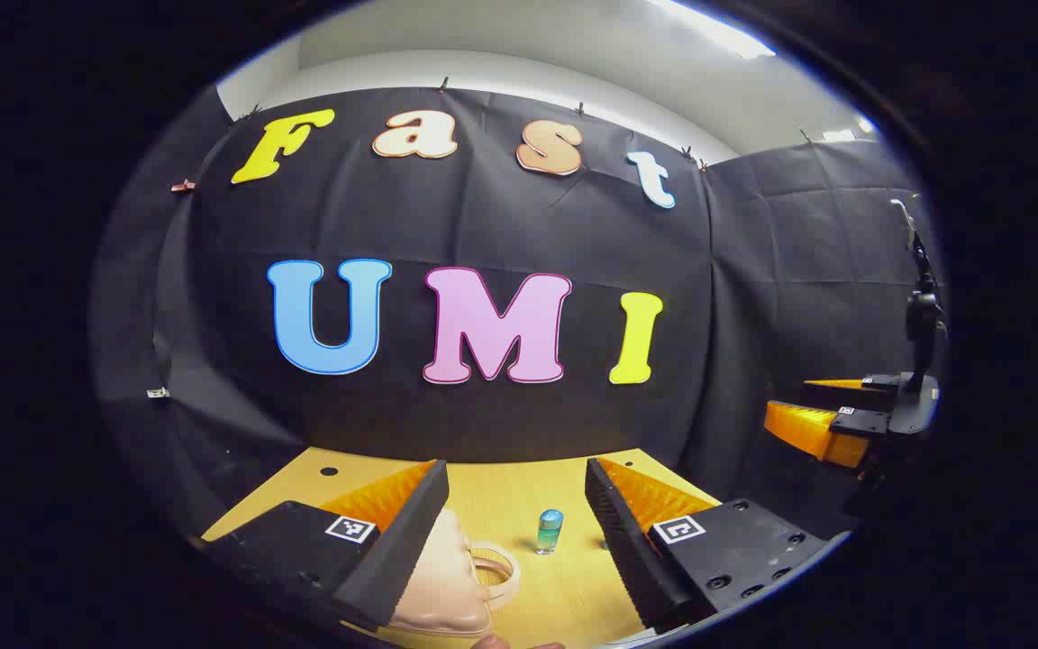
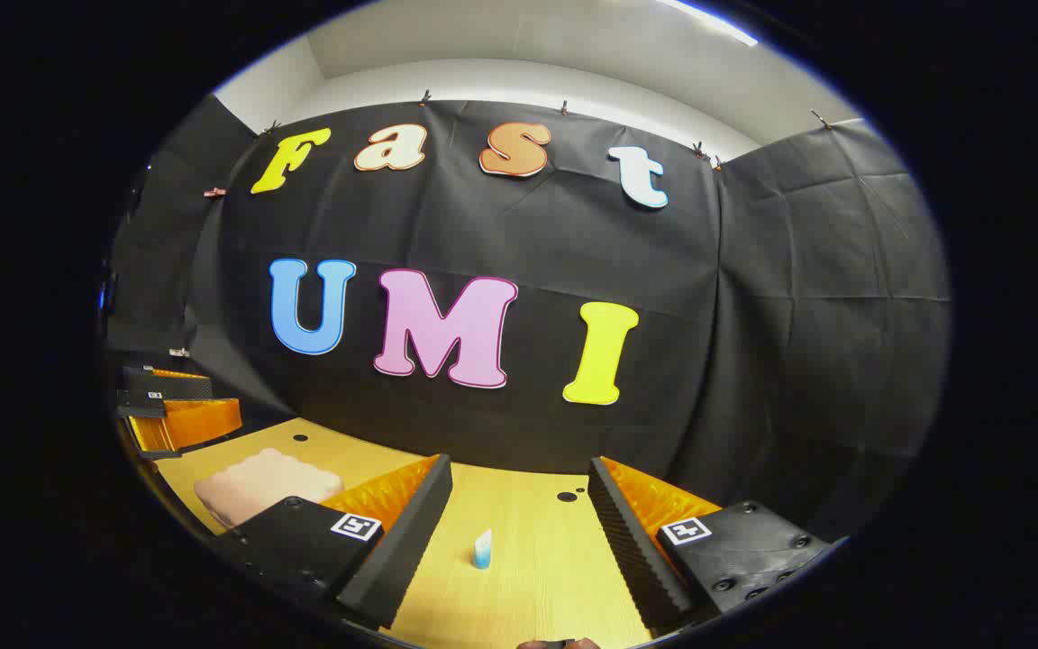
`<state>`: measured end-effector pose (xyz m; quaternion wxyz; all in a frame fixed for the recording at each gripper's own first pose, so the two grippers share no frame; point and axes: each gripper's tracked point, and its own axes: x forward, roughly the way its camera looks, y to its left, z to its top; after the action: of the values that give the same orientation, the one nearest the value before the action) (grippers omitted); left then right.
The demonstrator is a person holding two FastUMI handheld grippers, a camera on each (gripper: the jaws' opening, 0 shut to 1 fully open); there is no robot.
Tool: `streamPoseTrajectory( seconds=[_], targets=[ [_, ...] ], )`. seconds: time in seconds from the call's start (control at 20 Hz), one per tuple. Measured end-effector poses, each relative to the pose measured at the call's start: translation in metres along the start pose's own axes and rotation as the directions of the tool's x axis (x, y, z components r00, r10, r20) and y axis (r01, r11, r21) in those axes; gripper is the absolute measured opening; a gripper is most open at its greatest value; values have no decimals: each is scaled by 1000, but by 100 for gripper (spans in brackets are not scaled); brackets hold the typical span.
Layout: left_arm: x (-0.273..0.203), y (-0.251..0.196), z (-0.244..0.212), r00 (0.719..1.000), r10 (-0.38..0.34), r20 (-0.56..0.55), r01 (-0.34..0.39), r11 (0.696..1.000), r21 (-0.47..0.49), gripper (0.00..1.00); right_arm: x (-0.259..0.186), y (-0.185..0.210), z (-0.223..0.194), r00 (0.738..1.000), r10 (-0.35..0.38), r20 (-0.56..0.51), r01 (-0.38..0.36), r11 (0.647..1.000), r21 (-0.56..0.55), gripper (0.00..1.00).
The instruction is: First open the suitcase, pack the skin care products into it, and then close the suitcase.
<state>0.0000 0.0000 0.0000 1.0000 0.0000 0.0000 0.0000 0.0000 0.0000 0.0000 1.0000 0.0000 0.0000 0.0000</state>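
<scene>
Hovering: both grippers, left (image 1: 515,532) and right (image 2: 519,541), jaws spread, empty.
Suitcase (image 1: 442,581): shut, under the left gripper's left finger, likely first target.
Bottle (image 1: 550,530): upright between left fingers, ahead.
Tube (image 2: 482,549): between right fingers, ahead.

The suitcase (image 1: 442,577) is small, pale pink and soft-looking, lying flat and shut on the wooden table (image 1: 564,599), with a looped handle (image 1: 496,570) at its side. In the right gripper view it sits at the table's left part, its quilted top (image 2: 262,482) facing up. Near the handle stands a little bottle (image 1: 550,531), blue-green and clear, upright, apart from the case. A small pale blue tube (image 2: 482,549) stands upright on the bare tabletop, well away from the case.
</scene>
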Motion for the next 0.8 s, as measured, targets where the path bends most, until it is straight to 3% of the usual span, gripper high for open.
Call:
streamPoseTrajectory(
  seconds=[0.2, 0.8],
  targets=[
    [0, 6, 6, 1000, 12, 10, -12, 999, 36, 96, 0, 5, 6, 1000, -4, 12, 4, 1000, 5, 96],
    [-7, -21, -2, 996, -85, -15, 85, 995, 60, 96, -16, 6, 11, 1000, -4, 6, 4, 999, -50, 96]
  ],
)
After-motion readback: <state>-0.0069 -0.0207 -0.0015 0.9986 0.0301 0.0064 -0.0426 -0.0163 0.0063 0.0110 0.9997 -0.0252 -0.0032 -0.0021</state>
